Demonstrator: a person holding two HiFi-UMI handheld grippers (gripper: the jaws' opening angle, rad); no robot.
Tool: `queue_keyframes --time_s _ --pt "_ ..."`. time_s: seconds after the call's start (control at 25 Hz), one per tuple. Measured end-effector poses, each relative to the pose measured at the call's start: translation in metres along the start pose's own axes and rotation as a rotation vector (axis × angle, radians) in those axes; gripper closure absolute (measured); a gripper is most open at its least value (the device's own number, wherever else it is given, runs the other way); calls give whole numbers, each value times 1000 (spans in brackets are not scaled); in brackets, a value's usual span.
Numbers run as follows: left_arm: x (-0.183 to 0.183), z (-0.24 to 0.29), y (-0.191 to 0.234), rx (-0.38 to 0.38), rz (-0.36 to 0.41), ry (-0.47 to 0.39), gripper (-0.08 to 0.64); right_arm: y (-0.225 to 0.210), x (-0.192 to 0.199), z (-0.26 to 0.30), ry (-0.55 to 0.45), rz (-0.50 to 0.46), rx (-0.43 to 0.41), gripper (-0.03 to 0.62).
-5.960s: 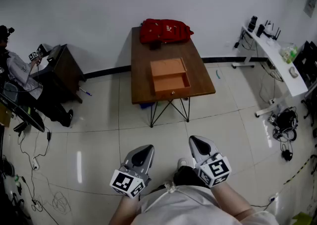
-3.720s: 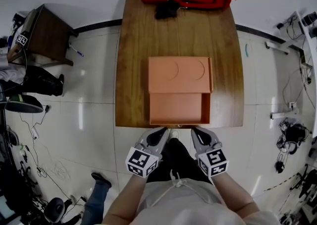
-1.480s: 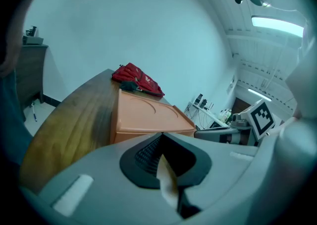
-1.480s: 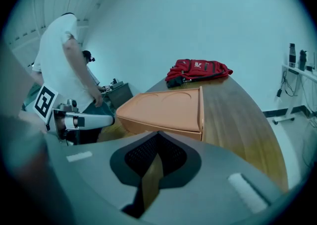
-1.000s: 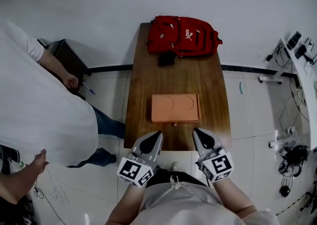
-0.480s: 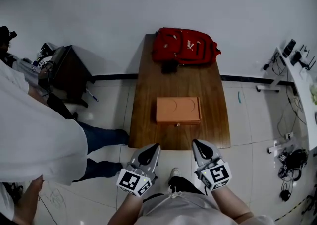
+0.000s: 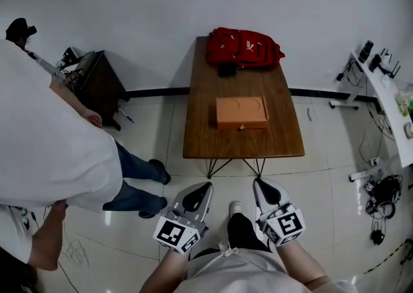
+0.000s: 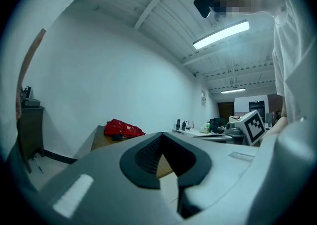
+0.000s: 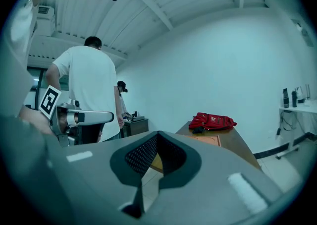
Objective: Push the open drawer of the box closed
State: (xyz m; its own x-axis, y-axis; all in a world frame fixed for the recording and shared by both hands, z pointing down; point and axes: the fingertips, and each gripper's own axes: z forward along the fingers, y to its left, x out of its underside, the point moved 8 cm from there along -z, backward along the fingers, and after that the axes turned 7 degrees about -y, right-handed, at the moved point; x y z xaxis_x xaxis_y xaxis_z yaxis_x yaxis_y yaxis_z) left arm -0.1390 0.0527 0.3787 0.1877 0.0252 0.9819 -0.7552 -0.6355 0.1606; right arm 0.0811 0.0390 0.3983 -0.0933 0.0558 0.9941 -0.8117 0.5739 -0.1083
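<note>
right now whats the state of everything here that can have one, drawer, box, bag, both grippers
drawer: pushed fully in, front flush with the box
box: closed, sitting on the table, nothing touching it
red backpack: lying at the table's far end; zips too small to tell
left gripper: jaws together, holding nothing, short of the table
right gripper: jaws together, holding nothing, short of the table

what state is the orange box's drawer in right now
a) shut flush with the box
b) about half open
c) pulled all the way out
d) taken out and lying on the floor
A: in the head view the orange box on the wooden table is one compact block, with only the small knob sticking out of its front face and no tray showing.
</note>
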Motion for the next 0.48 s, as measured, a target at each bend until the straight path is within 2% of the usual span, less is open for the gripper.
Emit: queue_keyframes --time_s 0.12,0.24,0.36,0.48 --pt "-7 -41 -21 14 8 -10 561 40 -1 -32 -22 -49 -2 589" --pt "-9 -72 -43 38 0 -9 561 72 -4 -63 -6 -59 16 589" --pt "-9 -93 -63 63 -7 -9 561 95 -5 -89 1 -88 19 589" --pt "-10 -105 -80 74 -15 -9 561 103 -6 -108 -1 -64 38 589"
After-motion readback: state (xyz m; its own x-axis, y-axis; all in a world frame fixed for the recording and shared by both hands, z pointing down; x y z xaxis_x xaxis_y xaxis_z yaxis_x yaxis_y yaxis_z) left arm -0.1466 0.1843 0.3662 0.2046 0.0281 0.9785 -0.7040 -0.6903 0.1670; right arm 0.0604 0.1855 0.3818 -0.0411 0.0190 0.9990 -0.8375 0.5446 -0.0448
